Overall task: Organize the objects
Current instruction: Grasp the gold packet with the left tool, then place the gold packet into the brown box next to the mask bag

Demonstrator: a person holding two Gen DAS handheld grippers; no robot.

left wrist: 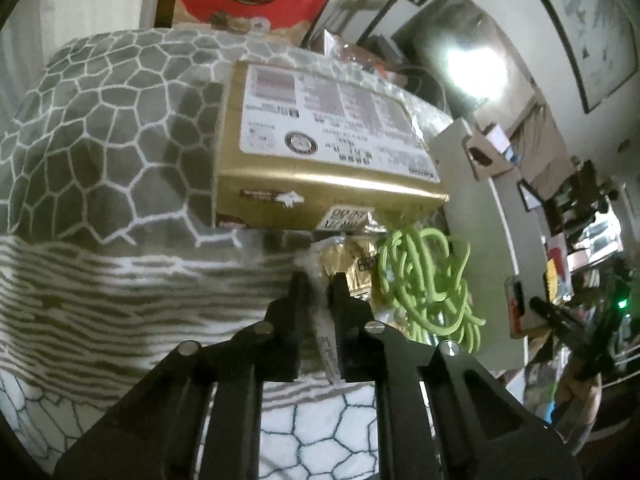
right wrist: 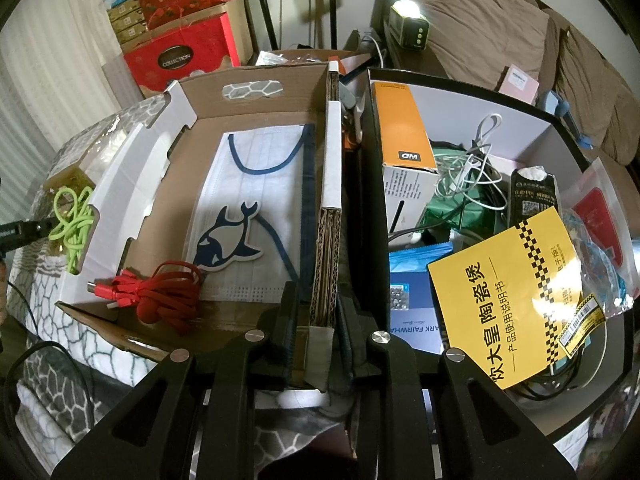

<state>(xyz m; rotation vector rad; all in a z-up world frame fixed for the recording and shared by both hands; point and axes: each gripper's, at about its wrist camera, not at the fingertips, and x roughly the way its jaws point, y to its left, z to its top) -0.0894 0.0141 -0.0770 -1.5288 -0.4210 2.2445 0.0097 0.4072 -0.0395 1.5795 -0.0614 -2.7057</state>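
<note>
A grey-and-white patterned cloth [left wrist: 100,152] covers the surface, in a crowded room with stacked red gift boxes [right wrist: 180,56] at the far left and a brown sofa [right wrist: 500,20] at the far right.

In the left wrist view, the left tongs [left wrist: 320,280] are closed down to a narrow gap and pinch the edge of a clear-wrapped gold packet [left wrist: 352,264]. Just right of the packet lies a tangle of lime-green cord [left wrist: 428,280], and above both sits a gold box [left wrist: 320,148] with a white printed label.

In the right wrist view, the right tongs [right wrist: 318,312] are clamped on the near end of the corrugated right wall of an open cardboard box [right wrist: 328,208]. Inside that box lie a white face mask [right wrist: 260,184] with dark blue straps, a dolphin-shaped cutout [right wrist: 226,240] on top of it, and a coiled red cable [right wrist: 164,292] at the near left corner. The green cord shows again outside the box's left wall.

To the right stands a black-rimmed bin [right wrist: 372,200] holding an orange-and-white carton [right wrist: 404,132], white cables [right wrist: 468,168], a yellow booklet [right wrist: 508,292] and a plastic pouch [right wrist: 600,220].
</note>
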